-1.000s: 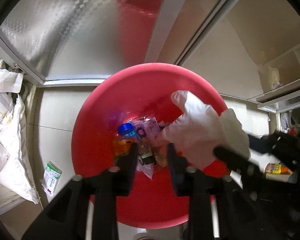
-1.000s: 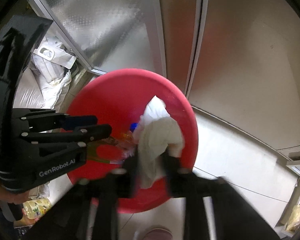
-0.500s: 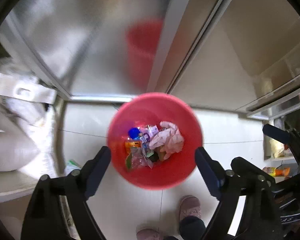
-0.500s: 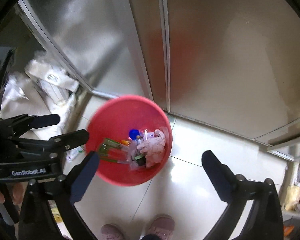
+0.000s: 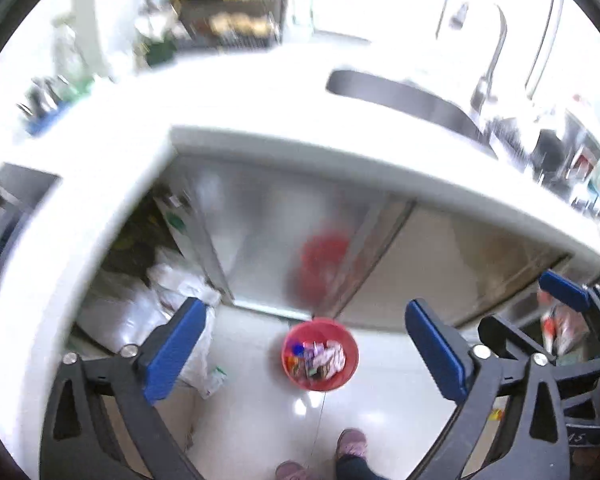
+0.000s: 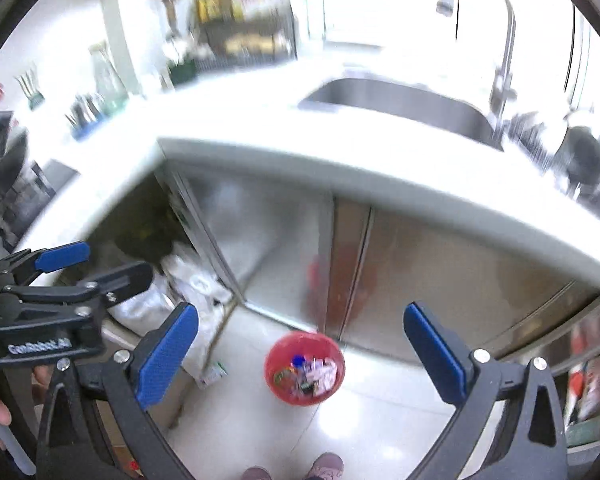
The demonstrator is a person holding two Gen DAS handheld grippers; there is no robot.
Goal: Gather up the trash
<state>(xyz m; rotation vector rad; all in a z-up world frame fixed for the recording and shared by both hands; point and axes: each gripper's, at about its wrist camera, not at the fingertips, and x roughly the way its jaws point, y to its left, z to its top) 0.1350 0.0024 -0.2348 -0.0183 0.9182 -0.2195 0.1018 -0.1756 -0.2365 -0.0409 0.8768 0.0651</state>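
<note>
Below, red bin [image 5: 320,354], white counter [image 5: 260,120], sink [image 5: 404,98]

One red bin [image 5: 320,354] on the floor; two tools: left [image 5: 306,354], right [image 6: 300,354]; one sink [image 6: 400,100]; one counter [image 5: 260,120].

The left gripper [image 5: 302,346] points down at a pale tiled floor [image 5: 380,408], its jaws opening with nothing between them. A red bin [image 5: 346,376] of mixed trash [image 5: 316,360] stands on the floor near the steel cabinet doors [image 5: 276,248] under a white counter [image 5: 260,112]. A sink [image 5: 404,98] sits in the counter's far right part. The right gripper [image 5: 572,320] shows at the right edge.
</note>
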